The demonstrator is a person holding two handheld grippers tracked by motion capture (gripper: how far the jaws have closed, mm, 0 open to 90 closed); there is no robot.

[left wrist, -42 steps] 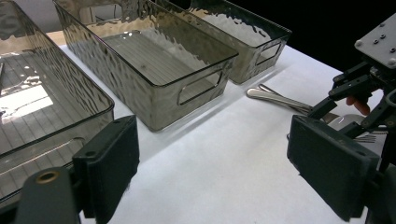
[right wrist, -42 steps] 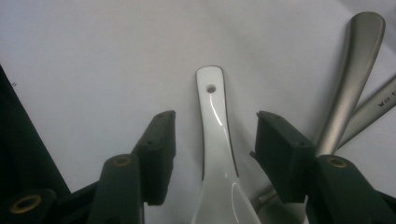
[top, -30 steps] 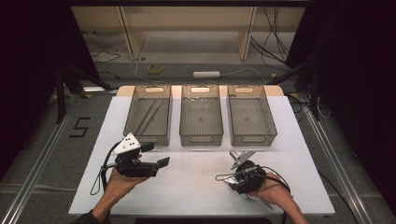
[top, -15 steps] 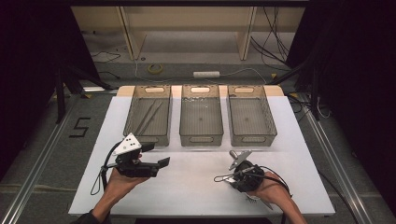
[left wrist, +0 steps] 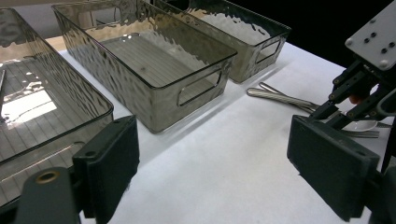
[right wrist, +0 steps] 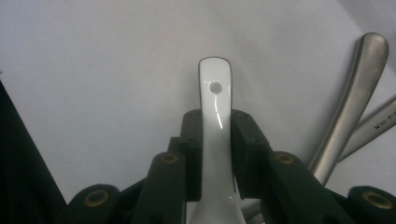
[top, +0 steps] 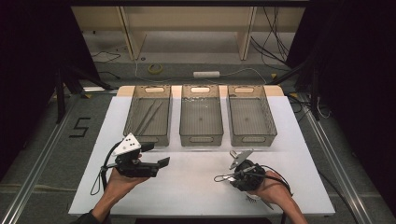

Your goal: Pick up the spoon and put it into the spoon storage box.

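A white ceramic spoon (right wrist: pixel 215 116) lies handle-up between the pads of my right gripper (right wrist: pixel 217 127), which is shut on the handle. Those jaws have just been closing around it. In the high view the right gripper (top: pixel 246 177) points down at the table's front right, over a small pile of cutlery. Two metal handles (right wrist: pixel 350 112) lie beside the spoon. My left gripper (top: pixel 156 155) hovers at the front left, open and with nothing between its jaws (left wrist: pixel 219 168). From the left gripper view, the metal handles (left wrist: pixel 280 97) and the right gripper (left wrist: pixel 359 88) show at the right.
Three smoky clear bins stand in a row at the back of the white table: left (top: pixel 133 109), middle (top: pixel 201 137), right (top: pixel 268 121). Thin long utensils (top: pixel 150 115) lie in the left bin. The table's front edge (top: pixel 196 212) is close to both hands.
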